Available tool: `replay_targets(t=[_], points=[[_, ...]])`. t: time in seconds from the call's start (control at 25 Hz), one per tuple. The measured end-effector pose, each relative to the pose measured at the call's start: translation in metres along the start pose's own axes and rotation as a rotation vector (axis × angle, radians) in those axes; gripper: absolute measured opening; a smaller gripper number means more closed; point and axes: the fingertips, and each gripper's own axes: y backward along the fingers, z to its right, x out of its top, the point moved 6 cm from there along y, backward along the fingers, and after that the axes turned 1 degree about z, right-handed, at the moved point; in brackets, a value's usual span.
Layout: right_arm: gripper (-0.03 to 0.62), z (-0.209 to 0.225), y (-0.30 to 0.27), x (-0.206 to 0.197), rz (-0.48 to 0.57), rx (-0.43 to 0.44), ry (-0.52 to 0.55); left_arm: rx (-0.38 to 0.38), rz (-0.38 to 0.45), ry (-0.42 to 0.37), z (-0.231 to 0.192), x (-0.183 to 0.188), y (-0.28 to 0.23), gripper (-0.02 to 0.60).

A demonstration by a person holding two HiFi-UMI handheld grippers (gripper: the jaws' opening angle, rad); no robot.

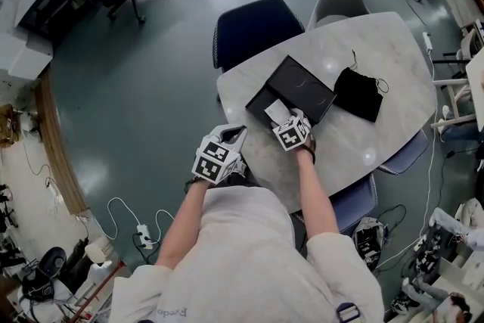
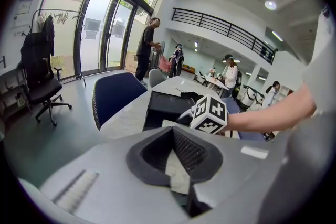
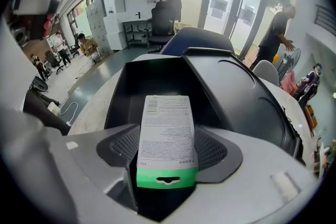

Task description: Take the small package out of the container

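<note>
Small package (image 3: 167, 128): held over the near edge of the open black box (image 3: 137, 81), judged partway out.
Right tongs (image 3: 168, 145): clamped on the package's sides for carrying.
Left tongs (image 2: 173, 139): closed, empty, idle short of the box.

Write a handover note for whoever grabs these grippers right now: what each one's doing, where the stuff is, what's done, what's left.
Left tongs: shut, nothing in them, held beside the near edge of the table.
Right tongs: shut on the small package, gripping its green end.
Container: open on the table, lid tipped back; the package's far end is over the tray.
Done: package gripped.
Left: lift it clear, then probably set it down on the table.
</note>
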Motion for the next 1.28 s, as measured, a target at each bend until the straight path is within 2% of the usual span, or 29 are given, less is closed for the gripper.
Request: replay_targets(t=[0.72,1.28], points=[[0.327,-0.002,0.017,0.014,0.071,0.002,0.008,-0.004,-0.006,0.006,0.002,-0.001,-0.004,0.052],[0.327,0.001,0.047,0.036,0.197,-0.014,-0.017,-0.004,-0.009,-0.017,0.005,0.004,-0.003,0.052]])
